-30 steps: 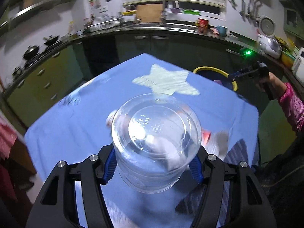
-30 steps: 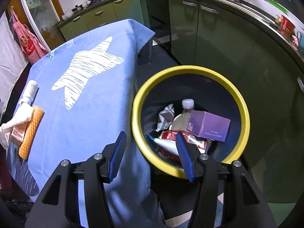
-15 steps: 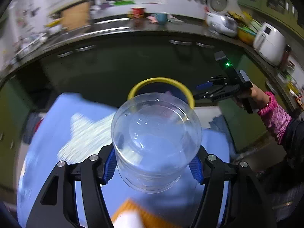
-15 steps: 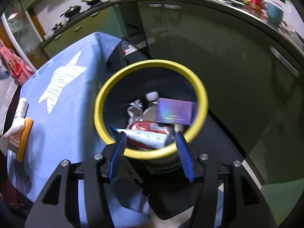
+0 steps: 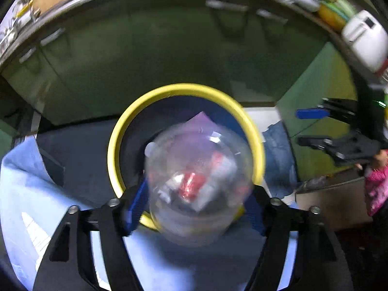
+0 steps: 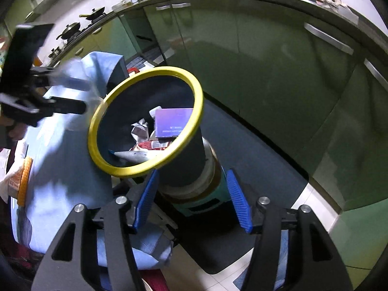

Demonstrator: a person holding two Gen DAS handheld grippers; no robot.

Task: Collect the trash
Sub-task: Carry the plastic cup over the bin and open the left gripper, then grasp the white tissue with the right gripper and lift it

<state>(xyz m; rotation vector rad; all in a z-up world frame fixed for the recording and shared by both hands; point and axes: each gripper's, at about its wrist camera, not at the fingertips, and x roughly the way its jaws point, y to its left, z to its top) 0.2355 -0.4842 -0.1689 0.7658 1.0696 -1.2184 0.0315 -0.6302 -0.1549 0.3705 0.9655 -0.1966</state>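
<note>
A clear plastic cup (image 5: 198,181), blurred, sits between the fingers of my left gripper (image 5: 196,206), right above the yellow-rimmed bin (image 5: 184,89). The left jaws are opening and the pads no longer seem to press the cup. Through the cup I see a red wrapper and a purple box inside the bin. In the right wrist view the bin (image 6: 145,167) holds the purple box (image 6: 173,121), a bottle and a tube. My right gripper (image 6: 191,201) hangs near the bin's base, its jaws opening with nothing between them. It also shows in the left wrist view as the right gripper (image 5: 312,128).
The table under a blue cloth (image 6: 60,169) stands left of the bin, with an orange pad (image 6: 24,181) and white paper at its near end. Green cabinets (image 6: 266,72) curve behind. A dark mat (image 6: 254,169) covers the floor. A pink sleeve (image 5: 378,189) is at the right.
My left gripper carried the cup from over the table to above the bin, tilted downward, and its fingers spread wider. My right gripper drew back from over the bin to beside its base.
</note>
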